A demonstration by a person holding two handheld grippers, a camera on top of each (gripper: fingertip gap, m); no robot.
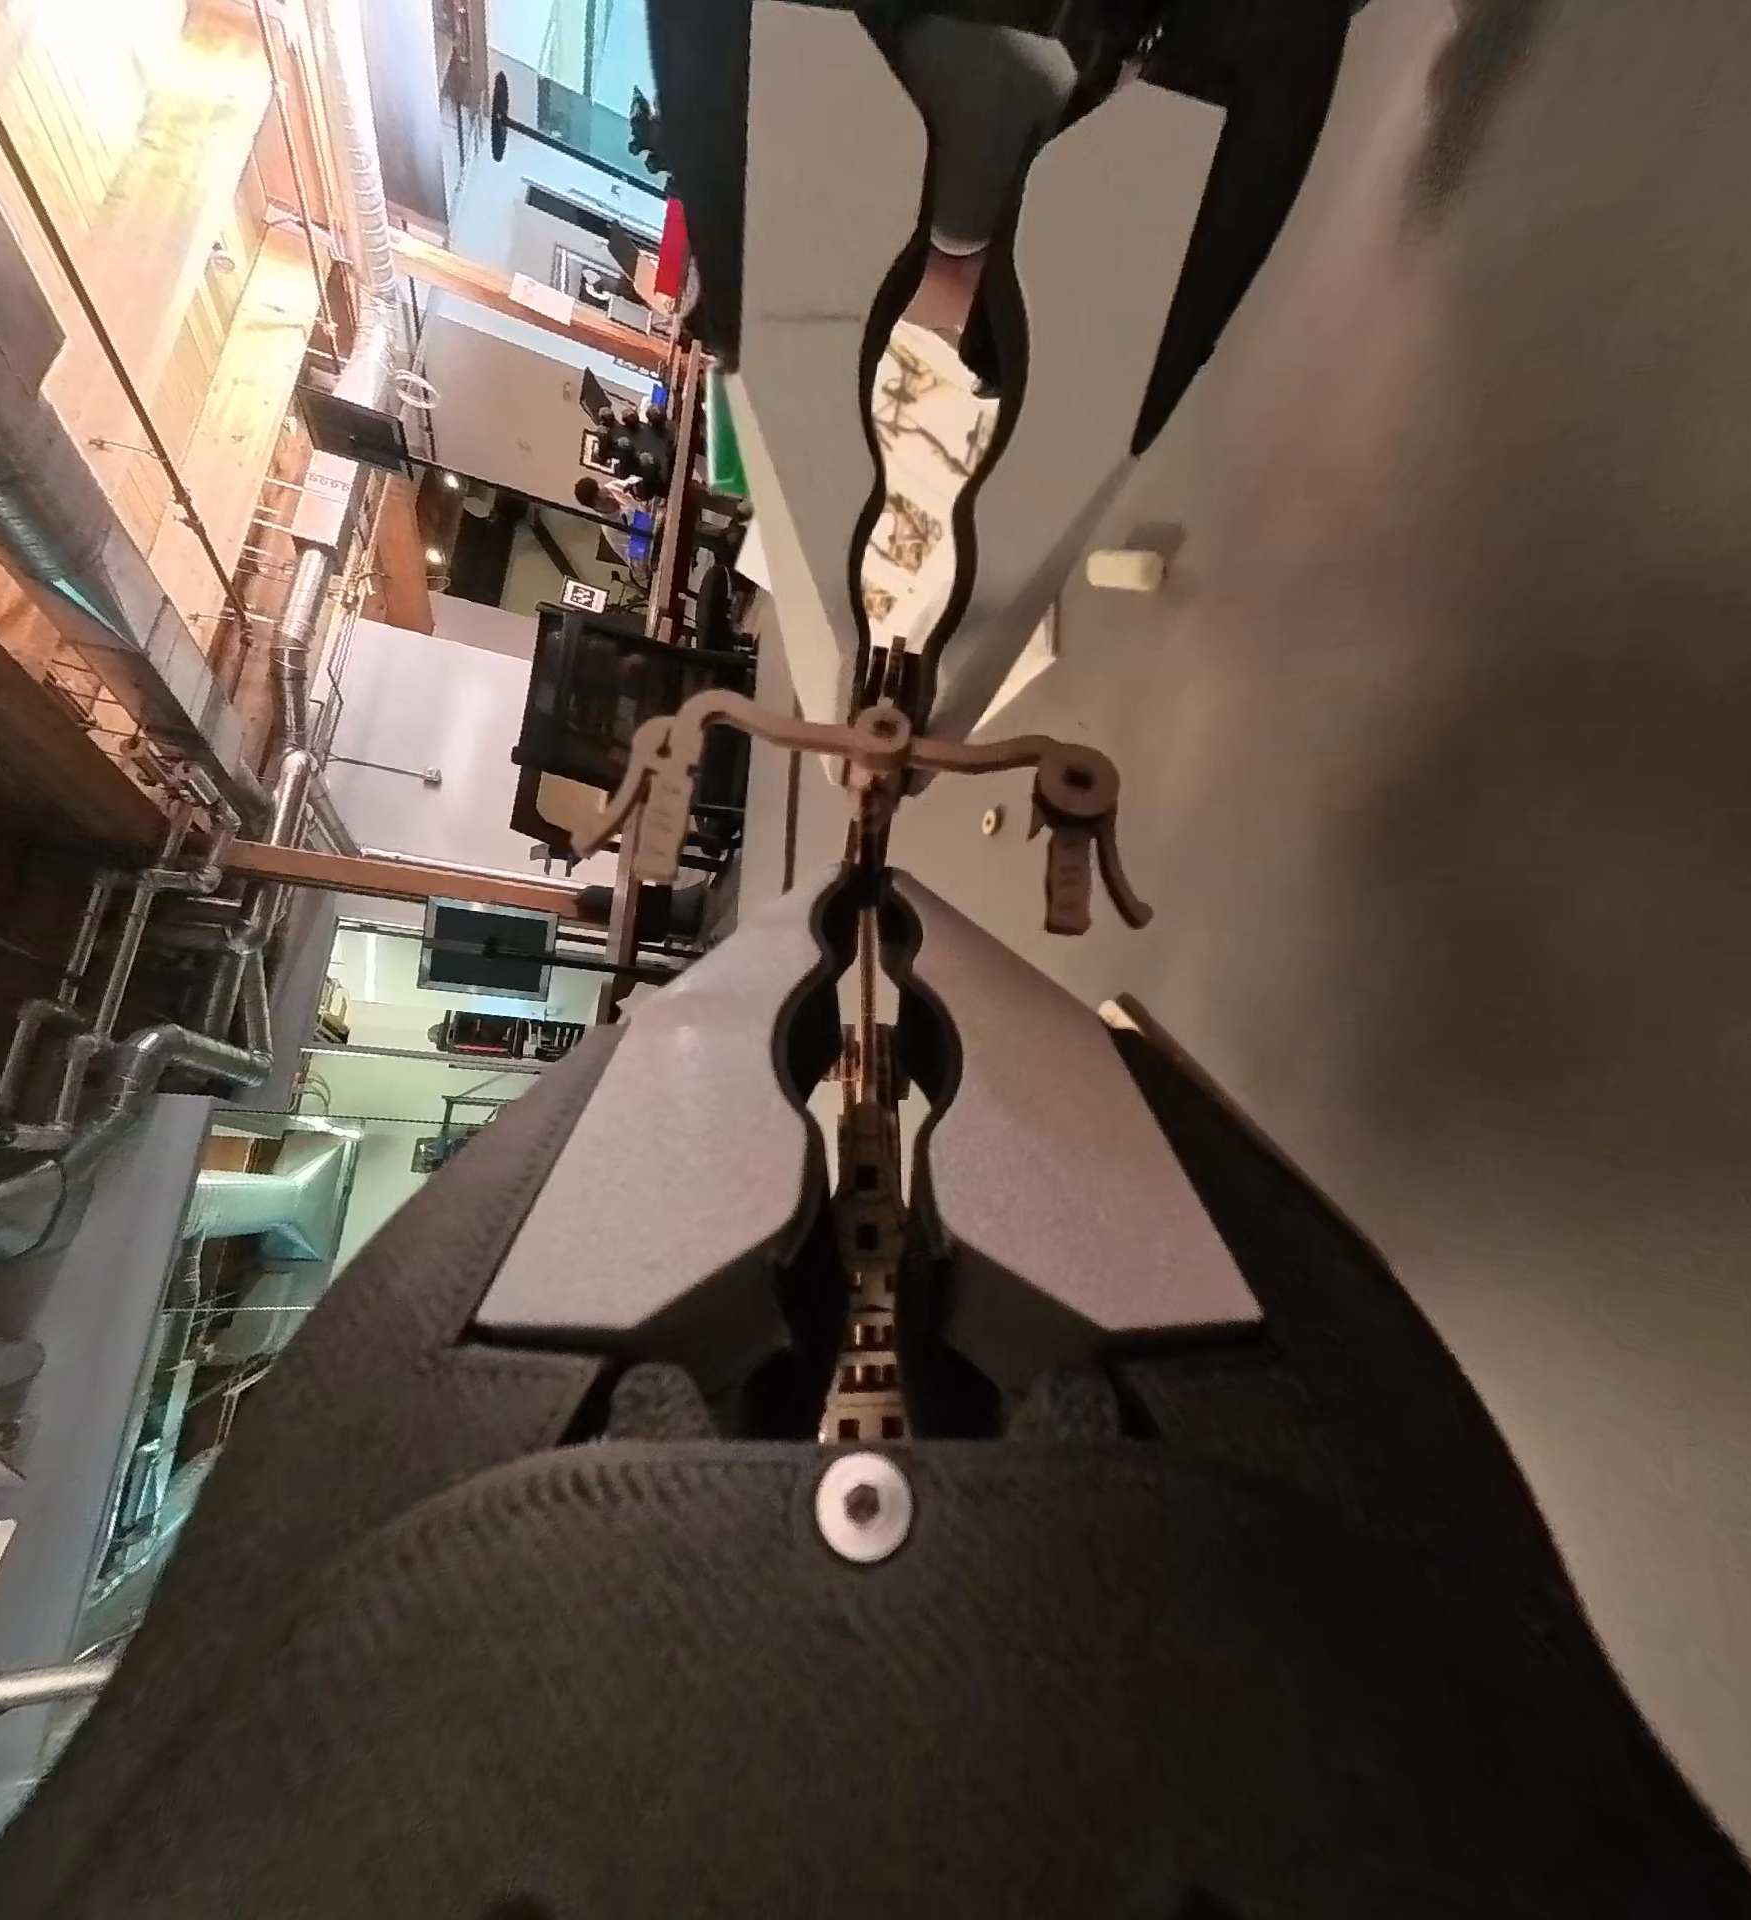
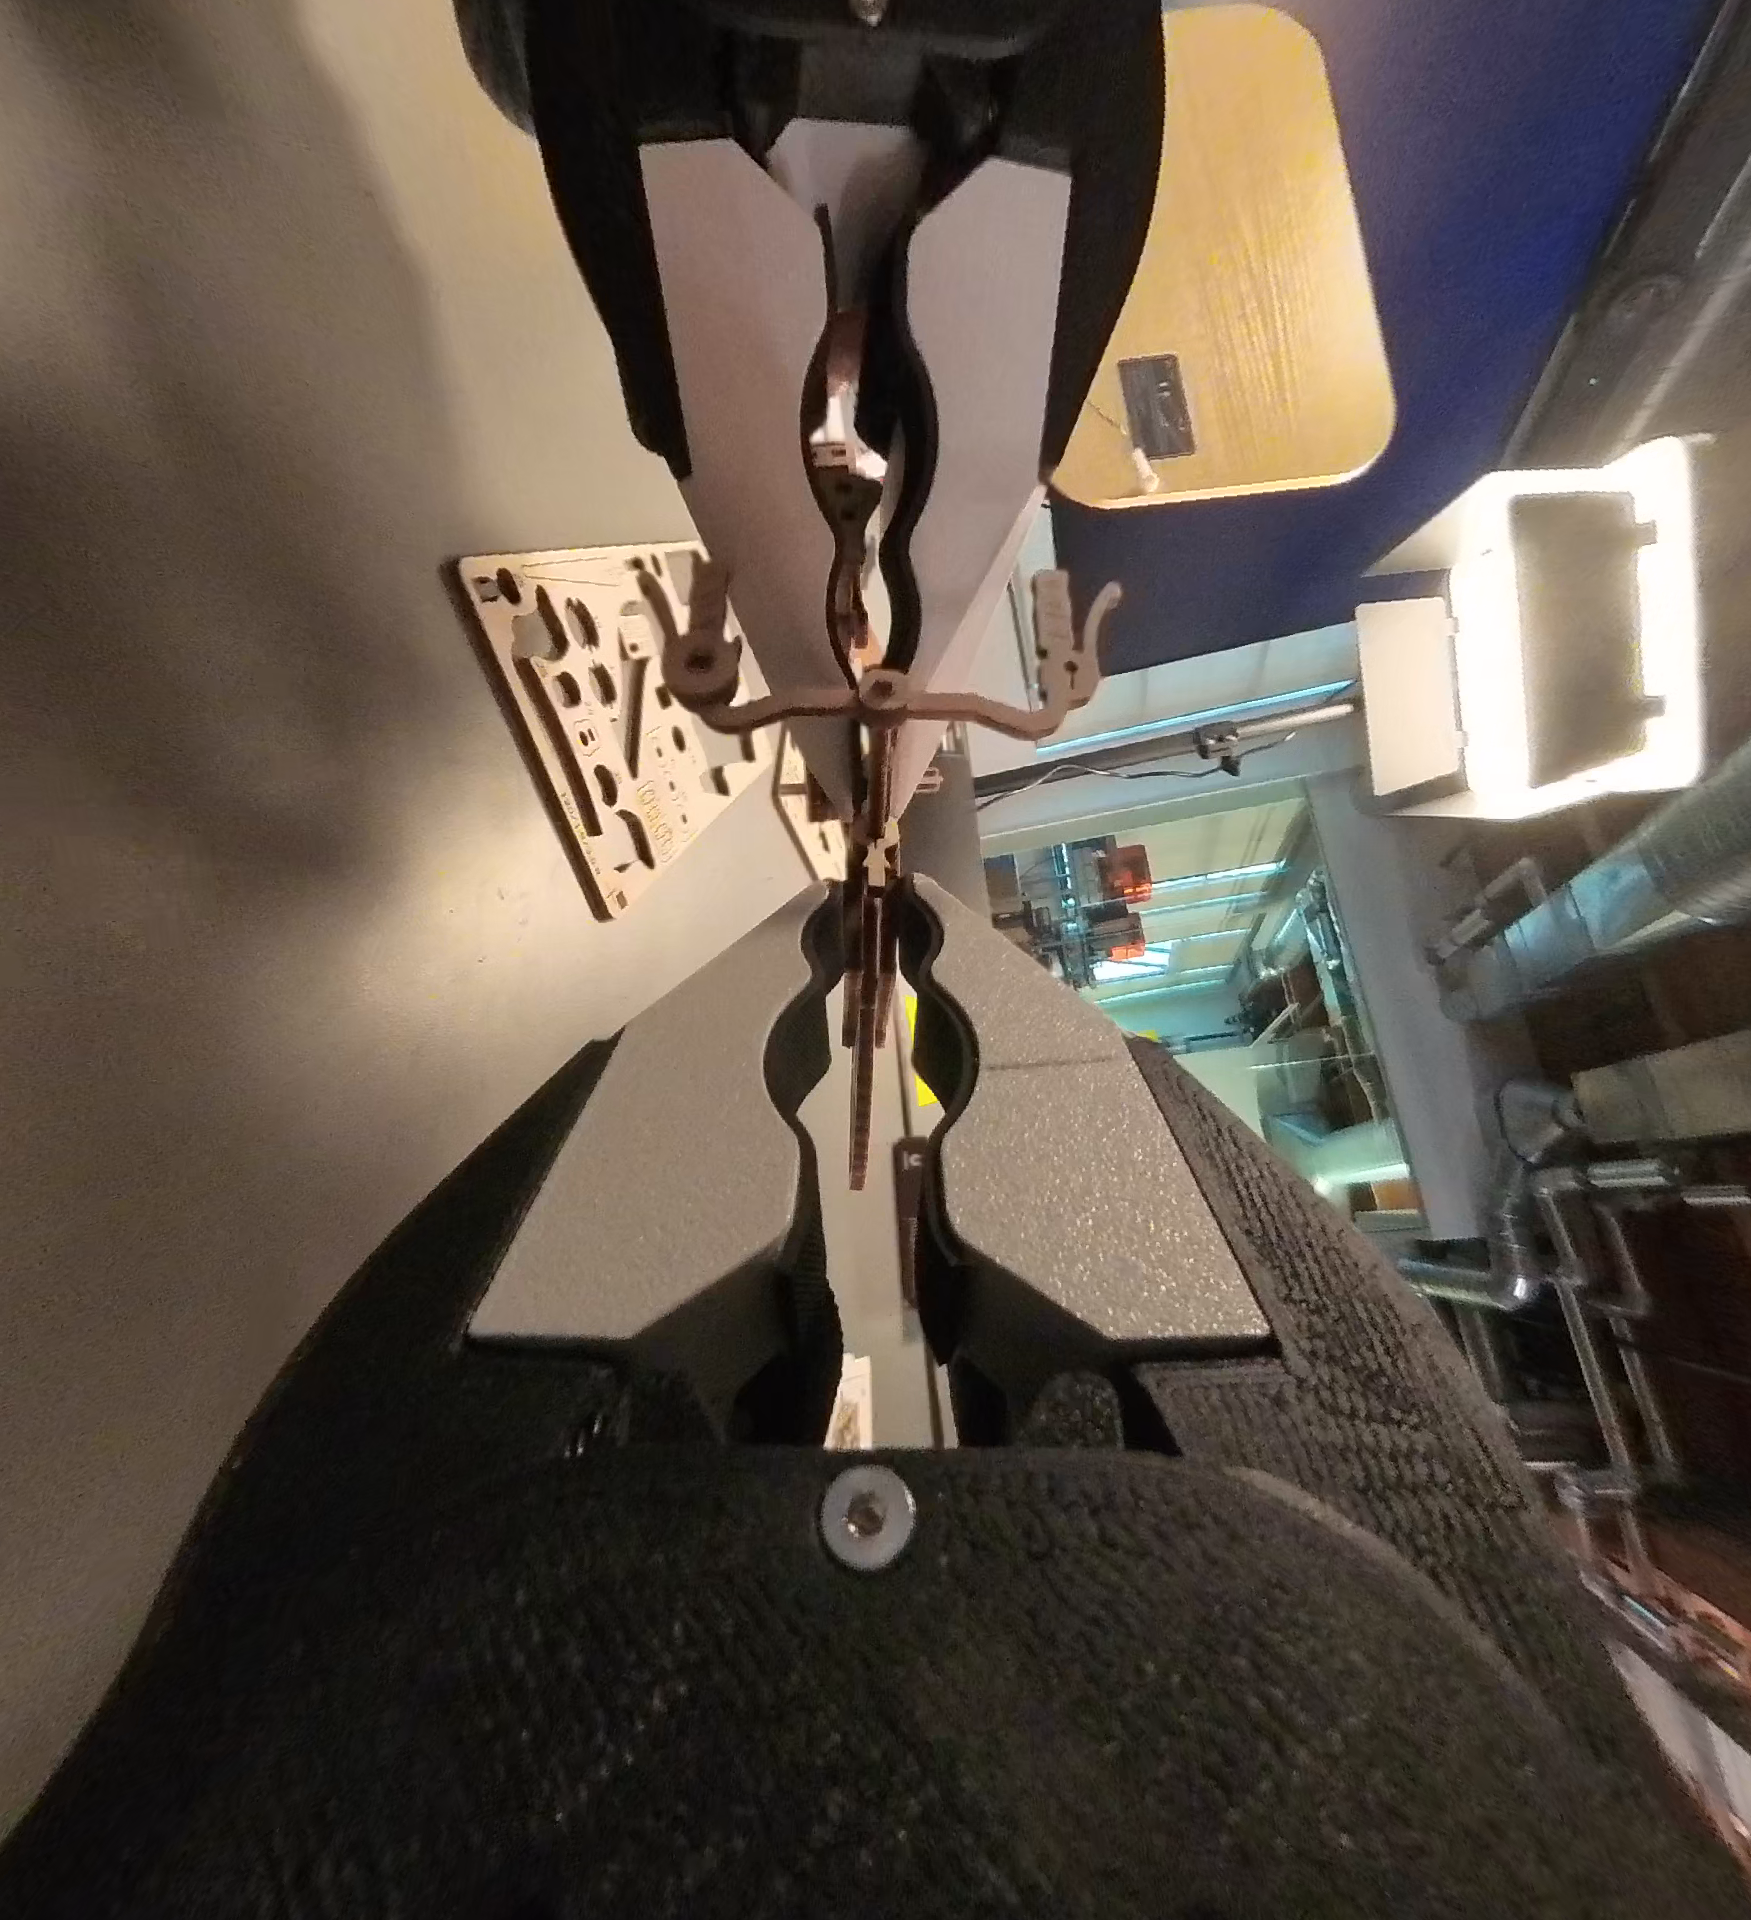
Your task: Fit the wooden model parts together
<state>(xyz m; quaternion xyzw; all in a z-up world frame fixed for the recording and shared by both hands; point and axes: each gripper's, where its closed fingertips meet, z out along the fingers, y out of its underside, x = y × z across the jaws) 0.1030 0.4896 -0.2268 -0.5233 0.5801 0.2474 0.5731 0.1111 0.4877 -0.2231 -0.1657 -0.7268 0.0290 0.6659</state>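
Both tongs meet nose to nose above the grey bench [image 2: 227,727], each pinching the same thin wooden model from opposite ends. The left tongs [image 1: 863,883] are clamped on the model's flat body [image 1: 866,1195], whose slotted edge runs back between the wavy grey pads. Just past their tips the handlebar piece [image 1: 881,743] sticks out crosswise, with a brake lever and grip hanging at each end. The right tongs [image 2: 876,894] are closed on another stack of flat wooden parts [image 2: 866,1018] at the facing end, so the model is held in the air between the two tools, clear of the bench. A punched-out wooden parts sheet [image 2: 590,727] lies flat on the bench beneath them, partly hidden behind the left tongs in the right wrist view. A small white block [image 1: 1125,566] sits apart on the bench surface.
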